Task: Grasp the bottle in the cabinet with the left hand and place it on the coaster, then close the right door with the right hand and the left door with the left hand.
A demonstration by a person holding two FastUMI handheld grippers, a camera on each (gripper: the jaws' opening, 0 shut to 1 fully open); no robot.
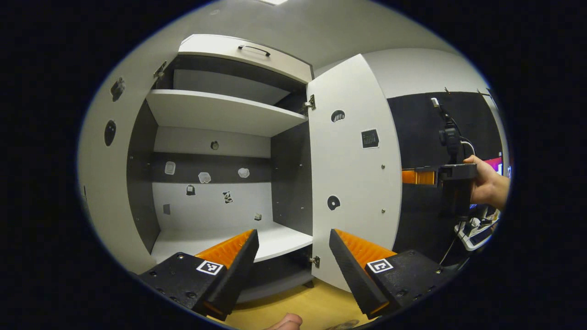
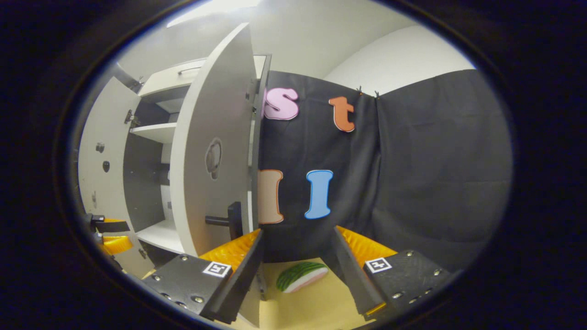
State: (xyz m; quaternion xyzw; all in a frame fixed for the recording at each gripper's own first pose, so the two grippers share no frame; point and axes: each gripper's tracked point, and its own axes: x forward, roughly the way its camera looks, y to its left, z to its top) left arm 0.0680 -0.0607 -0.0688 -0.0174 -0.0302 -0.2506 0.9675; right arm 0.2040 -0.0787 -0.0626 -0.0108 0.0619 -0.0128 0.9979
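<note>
The white cabinet (image 1: 215, 110) stands with both doors swung out and its lower shelf (image 1: 275, 240) bare. My left gripper (image 1: 293, 236) is open in front of that shelf, nothing between its fingers. The right door (image 1: 353, 174) hangs open just right of it. In the right gripper view that door's outer face (image 2: 211, 151) and black handle (image 2: 227, 220) are close. My right gripper (image 2: 298, 231) is open, its left finger (image 2: 234, 252) low beside the door's free edge. The left door (image 2: 98, 151) stands open farther back. A hand (image 1: 488, 185) holds the right gripper (image 1: 415, 176) behind the right door.
A green-and-pink melon-slice toy (image 2: 300, 276) lies on the wooden tabletop (image 2: 312, 307) between the right gripper's fingers. Stickers dot the cabinet's back wall (image 1: 206, 206). A camera on a stand (image 1: 449, 137) and cables (image 1: 474, 229) sit at the right. A fingertip (image 1: 286, 323) shows at the bottom.
</note>
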